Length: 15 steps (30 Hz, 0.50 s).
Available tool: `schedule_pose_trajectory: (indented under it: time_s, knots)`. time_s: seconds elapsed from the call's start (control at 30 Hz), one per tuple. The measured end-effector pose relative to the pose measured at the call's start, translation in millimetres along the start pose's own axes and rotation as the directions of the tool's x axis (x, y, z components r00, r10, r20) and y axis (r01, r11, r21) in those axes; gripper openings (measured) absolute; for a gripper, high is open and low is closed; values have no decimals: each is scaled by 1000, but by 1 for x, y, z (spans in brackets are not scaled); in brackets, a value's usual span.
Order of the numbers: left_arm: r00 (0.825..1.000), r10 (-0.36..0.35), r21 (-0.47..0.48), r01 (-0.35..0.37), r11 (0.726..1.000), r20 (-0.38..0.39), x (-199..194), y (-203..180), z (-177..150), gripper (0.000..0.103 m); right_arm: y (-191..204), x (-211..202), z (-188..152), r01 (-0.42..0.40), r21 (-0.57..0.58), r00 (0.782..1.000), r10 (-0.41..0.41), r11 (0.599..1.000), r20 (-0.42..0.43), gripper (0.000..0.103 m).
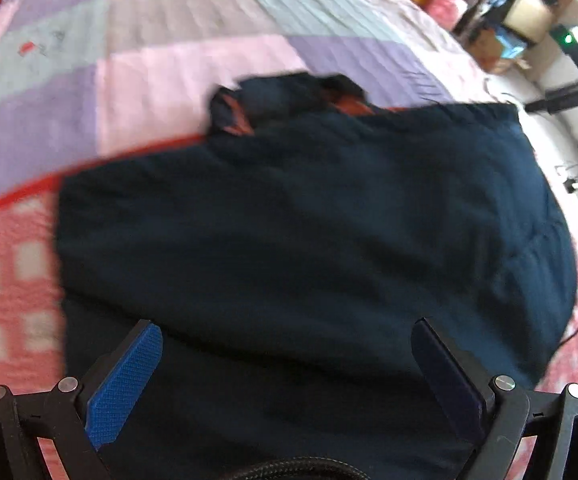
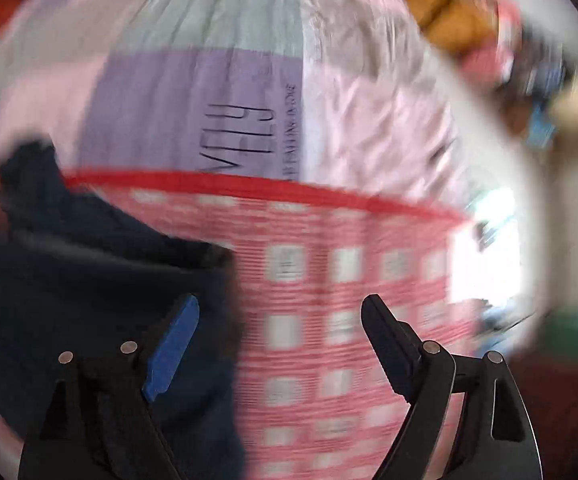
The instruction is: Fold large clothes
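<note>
left gripper (image 1: pixel 285 344) spread above navy jacket (image 1: pixel 309 220), right gripper (image 2: pixel 281 320) spread

soft daylight fills both views. the right wrist view is heavily motion-smeared, with a blown-out white glare patch (image 2: pixel 489 256) at its right and dark vignetting in the corners. the left wrist view is milder in blur; fisheye bending curves the pink-and-lilac patchwork quilted bedspread (image 1: pixel 161 60), and the dark navy padded jacket (image 1: pixel 309 232) shows little detail.

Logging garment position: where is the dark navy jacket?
The dark navy jacket lies spread on the red-and-white checked blanket, ahead of the left gripper, left of the right gripper.
</note>
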State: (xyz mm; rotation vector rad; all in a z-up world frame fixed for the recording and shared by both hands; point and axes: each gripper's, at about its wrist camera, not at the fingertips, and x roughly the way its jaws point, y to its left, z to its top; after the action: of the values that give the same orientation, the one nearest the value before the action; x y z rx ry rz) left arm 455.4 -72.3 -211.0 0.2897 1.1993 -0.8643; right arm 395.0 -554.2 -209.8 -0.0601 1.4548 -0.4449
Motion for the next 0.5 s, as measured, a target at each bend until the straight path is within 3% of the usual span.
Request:
schedule_pose_trajectory:
  time_s: [0.07, 0.13, 0.2, 0.3, 0.33, 0.5]
  knots:
    - [1000, 12, 3, -12, 1000, 7, 9, -12, -6, 102, -11, -28, -3, -105, 40, 984, 98, 994, 151, 87]
    - [1000, 3, -23, -3, 1000, 17, 16, -17, -10, 102, -38, -63, -6, -244, 151, 928, 185, 958, 324, 87]
    - [999, -12, -51, 14, 999, 35, 16, -22, -15, 102, -52, -91, -11, -267, 207, 891, 159, 941, 425, 87]
    - [996, 18, -77, -11, 997, 88, 10, -31, -31, 102, -31, -120, -41, -279, 122, 837, 179, 952, 517, 87]
    - [994, 31, -84, -22, 996, 100, 10, -34, -37, 102, -7, -123, -67, -298, 57, 823, 226, 953, 521, 87]
    - [981, 155, -122, -141, 982, 117, 22, -46, -83, 102, 109, -86, -171, -287, -68, 879, 291, 955, 376, 87]
